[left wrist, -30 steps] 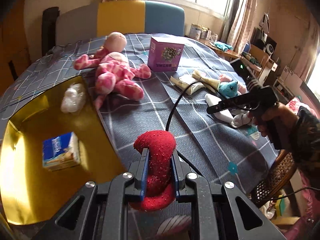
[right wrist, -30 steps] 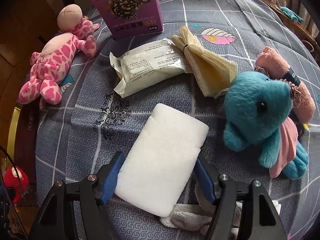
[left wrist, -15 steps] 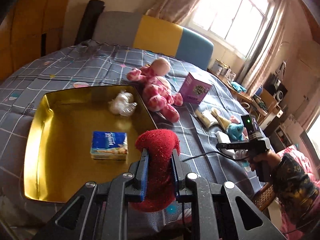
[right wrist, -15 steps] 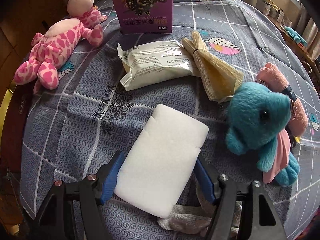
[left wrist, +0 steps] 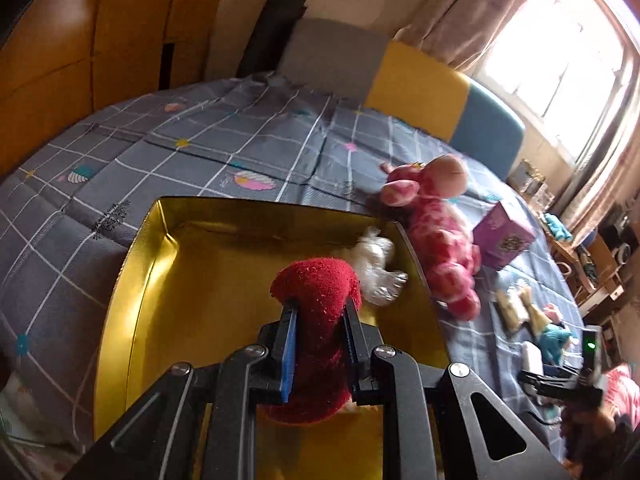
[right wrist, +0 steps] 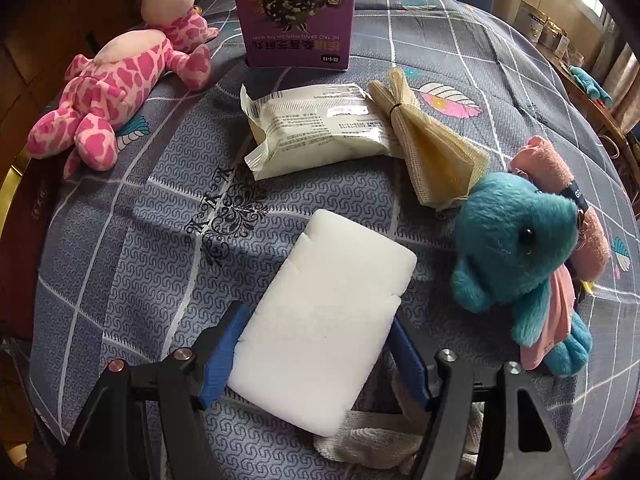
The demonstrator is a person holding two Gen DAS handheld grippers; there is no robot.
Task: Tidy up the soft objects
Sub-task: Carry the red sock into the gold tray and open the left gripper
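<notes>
Fingers (left wrist: 297, 344) pinch a fuzzy red sock (left wrist: 318, 320) above gold tray (left wrist: 132, 280).

Red sock (left wrist: 316, 300), gold tray (left wrist: 132, 280), pink-spotted plush (right wrist: 116, 84), gray grid quilt (right wrist: 132, 240).

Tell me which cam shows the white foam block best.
Right wrist: the white foam block fills the lower centre, sharp, with the right gripper astride it on the quilt. Left wrist shows only a small, partly hidden white sliver far right.
</notes>
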